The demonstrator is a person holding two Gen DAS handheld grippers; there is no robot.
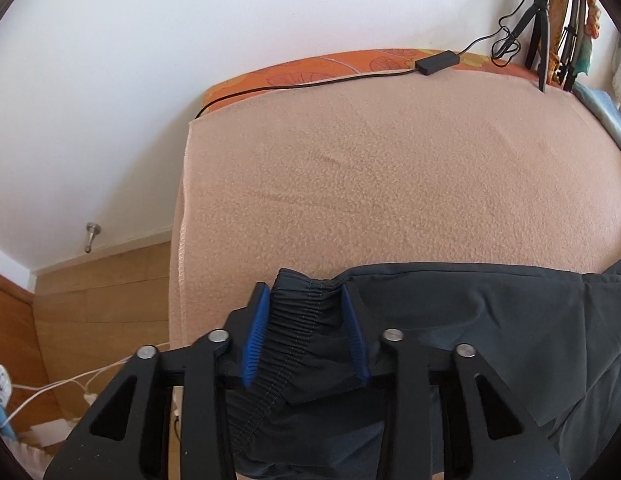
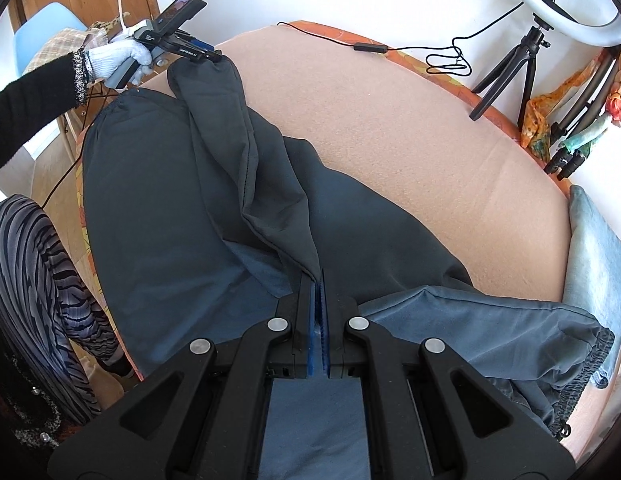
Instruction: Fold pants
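Pinched thinly between the right gripper's (image 2: 319, 300) pressed-together fingers, the pants (image 2: 170, 200) risked slipping, while the left gripper's (image 1: 306, 328) half-spread fingers bunched the cuff (image 1: 298, 320) near the bed's (image 1: 390, 160) left edge.

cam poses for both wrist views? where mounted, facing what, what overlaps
Left wrist: on the left claw, facing across the peach blanket to the wall; claw shut on the pants at an elastic hem.
Right wrist: on the right claw, facing along the pants; shows left claw, gloved left hand.
Shared: pants, blanket, ring light.
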